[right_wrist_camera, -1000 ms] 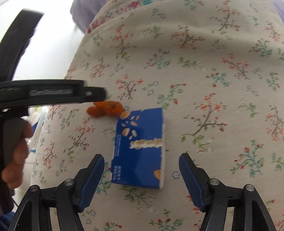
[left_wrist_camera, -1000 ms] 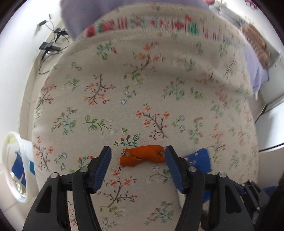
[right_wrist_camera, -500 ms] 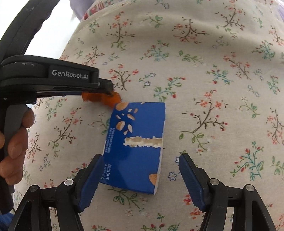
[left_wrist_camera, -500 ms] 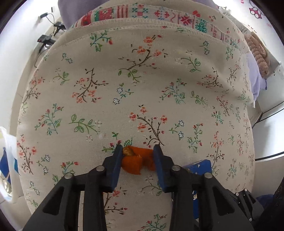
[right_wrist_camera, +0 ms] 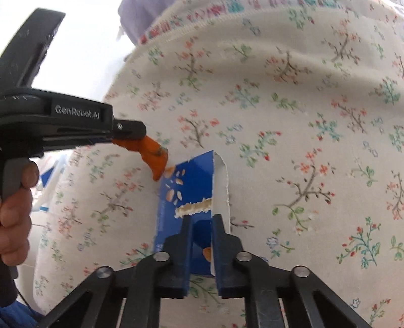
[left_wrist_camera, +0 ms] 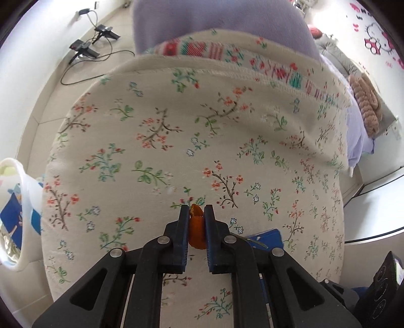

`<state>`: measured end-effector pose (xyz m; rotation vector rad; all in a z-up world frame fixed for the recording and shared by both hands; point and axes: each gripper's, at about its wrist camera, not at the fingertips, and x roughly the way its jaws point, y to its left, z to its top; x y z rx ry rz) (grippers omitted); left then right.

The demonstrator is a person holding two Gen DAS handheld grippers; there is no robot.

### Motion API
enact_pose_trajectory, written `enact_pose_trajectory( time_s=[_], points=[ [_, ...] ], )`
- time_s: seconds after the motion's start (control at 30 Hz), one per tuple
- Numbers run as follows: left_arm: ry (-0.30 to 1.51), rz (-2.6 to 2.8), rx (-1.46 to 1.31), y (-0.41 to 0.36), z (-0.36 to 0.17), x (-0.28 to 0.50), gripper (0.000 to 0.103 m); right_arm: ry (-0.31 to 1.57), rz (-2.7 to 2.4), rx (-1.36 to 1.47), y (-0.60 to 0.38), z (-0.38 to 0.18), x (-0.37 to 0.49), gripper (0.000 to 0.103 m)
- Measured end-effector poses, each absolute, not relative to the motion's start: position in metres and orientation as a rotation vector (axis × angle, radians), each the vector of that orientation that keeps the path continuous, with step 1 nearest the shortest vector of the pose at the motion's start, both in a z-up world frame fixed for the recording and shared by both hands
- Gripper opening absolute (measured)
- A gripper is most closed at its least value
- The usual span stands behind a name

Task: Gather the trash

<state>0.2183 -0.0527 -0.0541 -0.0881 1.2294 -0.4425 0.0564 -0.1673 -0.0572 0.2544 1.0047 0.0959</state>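
Observation:
My left gripper is shut on an orange peel and holds it just above the floral blanket. In the right wrist view the peel hangs from the left gripper, lifted off the cloth. My right gripper is shut on a blue cracker box, squeezing its near end so the white side flap bulges. A corner of the box shows in the left wrist view.
A white trash bag holding blue packaging stands off the bed's left edge. Cables and chargers lie on the floor beyond. A purple sheet and a brown pillow lie at the far end.
My left gripper closed on the orange peel and lifted it off the blanket. My right gripper closed on the blue box, crumpling its near end.

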Motion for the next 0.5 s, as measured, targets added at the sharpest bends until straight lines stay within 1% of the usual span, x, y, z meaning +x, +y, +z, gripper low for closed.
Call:
enact_pose_trajectory(
  time_s=[0.17, 0.33, 0.5],
  points=[
    [1.197, -0.439, -0.143, -0.028, -0.036, 0.213, 0.012, 0.976, 0.136, 0.229, -0.151, -0.05, 0.057, 0.004],
    [1.179, -0.422, -0.182, -0.001, -0.024, 0.211, 0.011, 0.961, 0.152, 0.21, -0.141, -0.045, 0.058, 0.003],
    [1.177, -0.383, -0.202, 0.028, -0.024, 0.211, 0.011, 0.949, 0.167, 0.2, -0.128, -0.042, 0.062, 0.003]
  ],
)
